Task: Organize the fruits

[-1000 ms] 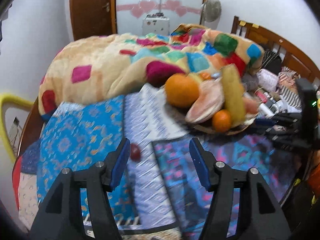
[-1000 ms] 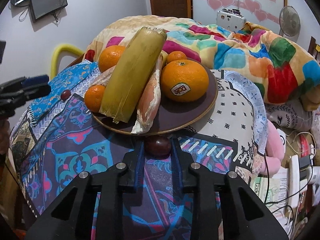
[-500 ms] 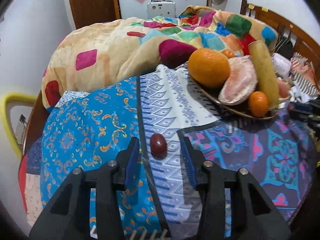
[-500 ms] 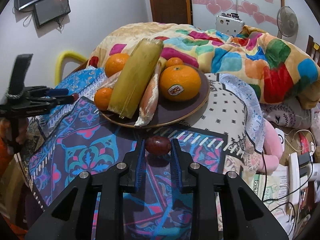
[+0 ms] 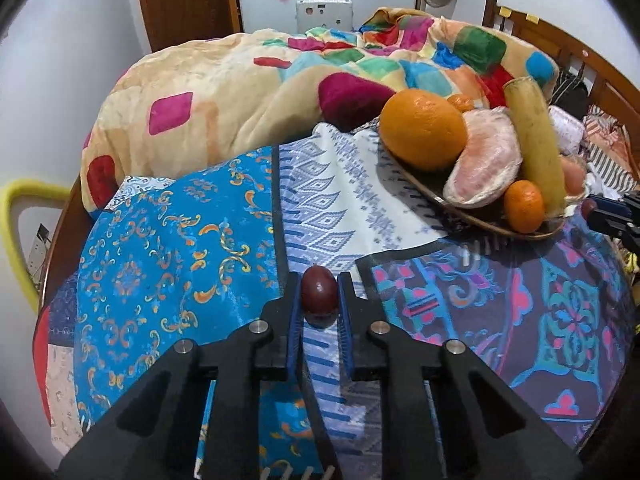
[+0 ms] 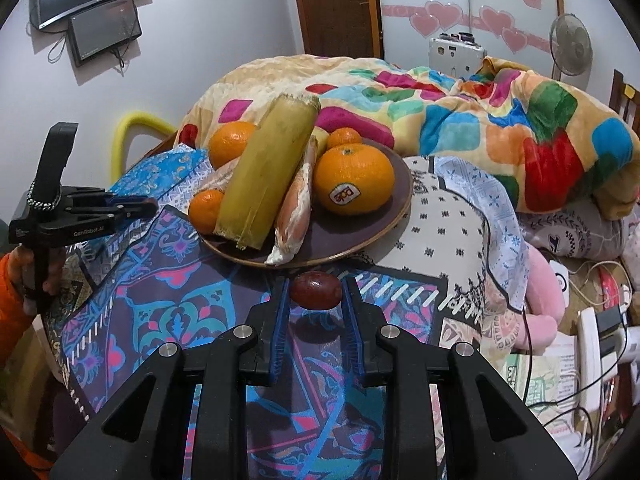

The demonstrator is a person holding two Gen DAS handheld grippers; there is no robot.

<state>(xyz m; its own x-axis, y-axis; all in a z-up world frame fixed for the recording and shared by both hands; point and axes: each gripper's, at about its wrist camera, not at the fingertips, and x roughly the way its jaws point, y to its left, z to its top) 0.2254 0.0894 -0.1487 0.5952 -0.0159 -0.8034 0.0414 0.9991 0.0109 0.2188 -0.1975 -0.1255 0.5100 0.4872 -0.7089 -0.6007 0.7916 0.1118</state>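
Note:
A brown plate (image 6: 372, 236) holds a big orange (image 6: 354, 180), small oranges, a yellow stalk (image 6: 268, 172) and a wrapped pink wedge (image 6: 296, 208); the plate also shows in the left wrist view (image 5: 472, 216). My left gripper (image 5: 319, 292) is shut on a dark red jujube (image 5: 319, 291) resting on the patterned cloth. My right gripper (image 6: 316, 292) is shut on a second jujube (image 6: 316, 290), held just in front of the plate rim above the cloth. The left gripper also shows in the right wrist view (image 6: 136, 208).
A colourful blanket (image 5: 248, 92) is heaped behind the cloths. A yellow chair back (image 5: 16, 216) stands at the left. Cables, a pink soft toy (image 6: 540, 292) and clutter lie to the right. A fan (image 6: 570, 46) stands by the far wall.
My left gripper moved forward over the jujube on the cloth and closed on it. My right gripper, still holding its jujube, drew back a little from the plate and rose.

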